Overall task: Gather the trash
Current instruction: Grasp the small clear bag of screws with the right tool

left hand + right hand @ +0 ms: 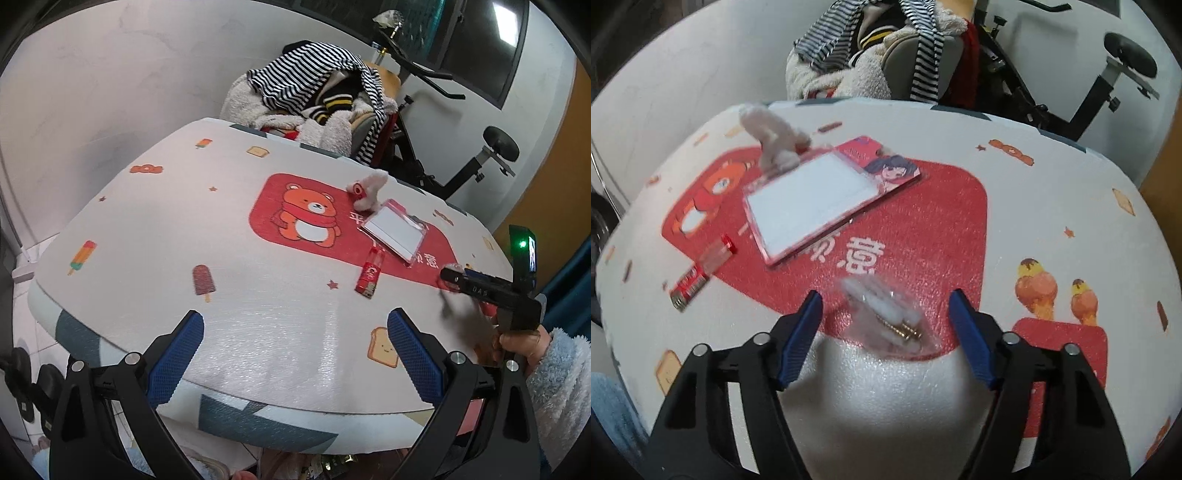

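Observation:
On the printed tablecloth (1052, 206) lies a small clear plastic bag (886, 317) with brass screws and white plugs inside. My right gripper (885, 295) stands open around it, a blue pad on each side, neither touching it. From the left wrist view the right gripper (452, 277) shows at the far right, held by a hand in a fluffy sleeve (554, 373). A red wrapper (369, 275) (698, 277) lies flat to its left. My left gripper (295, 317) hovers open over the table's near edge with nothing between its fingers.
A clear card holder (395, 234) (812, 201) and a white plush keychain (367, 188) (772, 136) lie on the red bear print. Behind the table stand a chair piled with striped clothes (314, 92) and an exercise bike (461, 173). The table's front edge (258, 417) drops to tiled floor.

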A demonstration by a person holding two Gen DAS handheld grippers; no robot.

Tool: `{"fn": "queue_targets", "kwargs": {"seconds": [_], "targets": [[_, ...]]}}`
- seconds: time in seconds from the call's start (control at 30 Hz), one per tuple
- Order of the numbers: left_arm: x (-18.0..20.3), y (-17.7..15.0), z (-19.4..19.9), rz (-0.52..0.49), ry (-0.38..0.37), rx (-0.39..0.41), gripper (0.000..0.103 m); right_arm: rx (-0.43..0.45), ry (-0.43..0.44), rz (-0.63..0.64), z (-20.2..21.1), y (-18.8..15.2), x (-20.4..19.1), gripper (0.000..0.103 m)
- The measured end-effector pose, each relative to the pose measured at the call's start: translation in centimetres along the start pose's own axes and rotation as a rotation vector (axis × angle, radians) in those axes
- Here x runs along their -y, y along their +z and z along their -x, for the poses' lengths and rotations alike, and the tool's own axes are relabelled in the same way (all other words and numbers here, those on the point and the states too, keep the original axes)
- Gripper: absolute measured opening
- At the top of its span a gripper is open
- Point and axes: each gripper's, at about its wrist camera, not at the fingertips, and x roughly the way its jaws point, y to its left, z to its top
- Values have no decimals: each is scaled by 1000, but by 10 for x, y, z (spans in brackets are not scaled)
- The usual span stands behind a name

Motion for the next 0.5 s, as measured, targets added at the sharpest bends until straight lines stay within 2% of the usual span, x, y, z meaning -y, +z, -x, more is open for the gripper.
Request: {"fn": "queue_targets", "kwargs": {"seconds": [0.07,0.13,0.2,0.27,0.4,0.5], "targets": [[3,1,-3,1,-10,-8,97,-8,7,-18,-3,-1,2,67],[8,1,-6,-1,-28,-10,97,-16,19,-28,-5,-2,3,53],[10,2,-9,-5,-35,-15,97,-14,31,-15,-5,-4,1,43],[12,3,-13,-5,-51,-27,97,-6,63,-1,-4,-6,1,41],[18,10,-24,-11,-72,-53,97,71,114,43,8,-14,-2,39],[23,25,-35,3,-102,-58,97,104,100,34,11,-15,-4,39]]}}
